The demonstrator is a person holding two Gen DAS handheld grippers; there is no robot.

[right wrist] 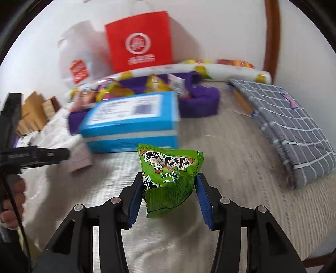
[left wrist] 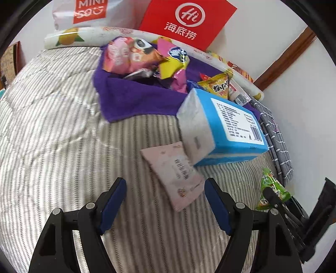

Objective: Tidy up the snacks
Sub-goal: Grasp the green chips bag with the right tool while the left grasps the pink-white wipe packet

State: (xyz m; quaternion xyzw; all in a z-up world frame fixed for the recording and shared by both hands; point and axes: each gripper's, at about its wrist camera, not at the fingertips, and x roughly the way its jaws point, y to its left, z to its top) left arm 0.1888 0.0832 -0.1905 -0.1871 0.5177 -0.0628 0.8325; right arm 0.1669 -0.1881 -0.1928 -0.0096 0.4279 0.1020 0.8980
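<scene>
Green snack packet [right wrist: 168, 180] clamped between blue pads [right wrist: 134, 199] of right gripper [right wrist: 168, 197], lifted just in front of blue tissue pack [right wrist: 130, 126]; packet crumpled, top edge nearly level with pack's front face. Same packet visible from left wrist view [left wrist: 273, 191], lower right of tissue pack [left wrist: 222, 126], right gripper's black finger across it.

Left gripper [left wrist: 164, 203] spread wide, gripping nothing, hovering over striped quilt [left wrist: 63, 126] in front of tissue pack. Pale pink flat sachet [left wrist: 178, 174] lying on quilt, one end tucked under tissue pack's near corner, other end between left gripper's fingertips but not touched.

Purple cloth bin [left wrist: 130, 98] directly behind tissue pack, touching it; holding pink snack bag [left wrist: 126, 56], yellow-and-pink packet [left wrist: 172, 61], yellow chip packet [left wrist: 216, 86] at its right end. Red Haidilao paper bag [left wrist: 187, 21] and white Miniso bag [left wrist: 82, 14] against wall behind bin, lemon-print roll [left wrist: 69, 37] between bags and bin. Grey checked cloth bundle [right wrist: 283, 117] right of tissue pack, well apart from it. Right view motion-blurred; print on tissue pack unreadable.
</scene>
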